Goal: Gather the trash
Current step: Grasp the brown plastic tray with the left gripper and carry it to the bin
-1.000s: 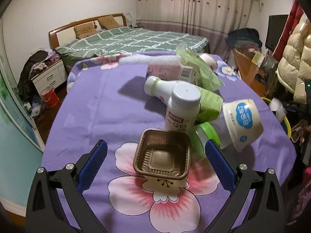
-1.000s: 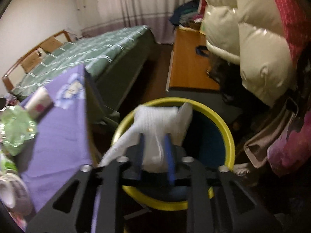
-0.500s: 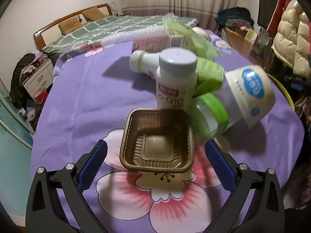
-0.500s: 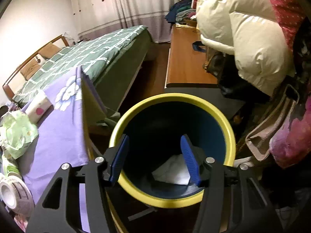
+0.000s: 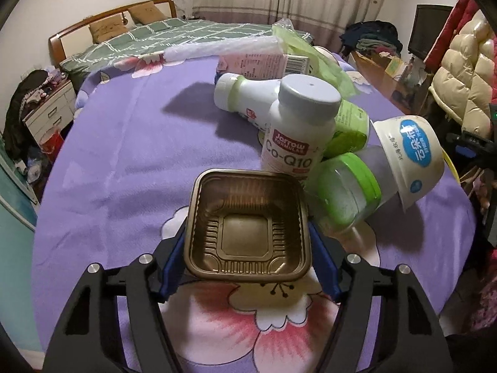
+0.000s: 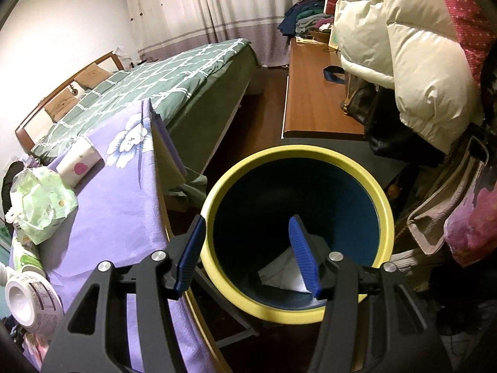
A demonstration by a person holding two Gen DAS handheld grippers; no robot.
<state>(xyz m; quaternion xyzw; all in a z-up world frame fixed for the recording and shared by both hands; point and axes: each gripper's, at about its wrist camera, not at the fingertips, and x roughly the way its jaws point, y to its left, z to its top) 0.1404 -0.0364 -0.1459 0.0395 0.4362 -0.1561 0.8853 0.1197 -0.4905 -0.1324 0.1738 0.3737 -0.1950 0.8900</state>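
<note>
A gold plastic tray sits on the purple flowered tablecloth. My left gripper has closed on its two sides and grips it. Behind it stand a white Co-Q10 bottle, a clear jar with a green lid, a white yogurt cup, a lying white-and-green bottle, a pink carton and a green plastic bag. My right gripper is open and empty over the yellow-rimmed blue bin, where white wrapping lies.
The bin stands on the floor by the table's right edge. A paper cup, green bag and tape roll lie on the table. A bed, a wooden bench and hanging coats surround it.
My left gripper moved forward and closed on the gold tray. My right gripper opened, dropped the white wrapping into the bin and stays open above it.
</note>
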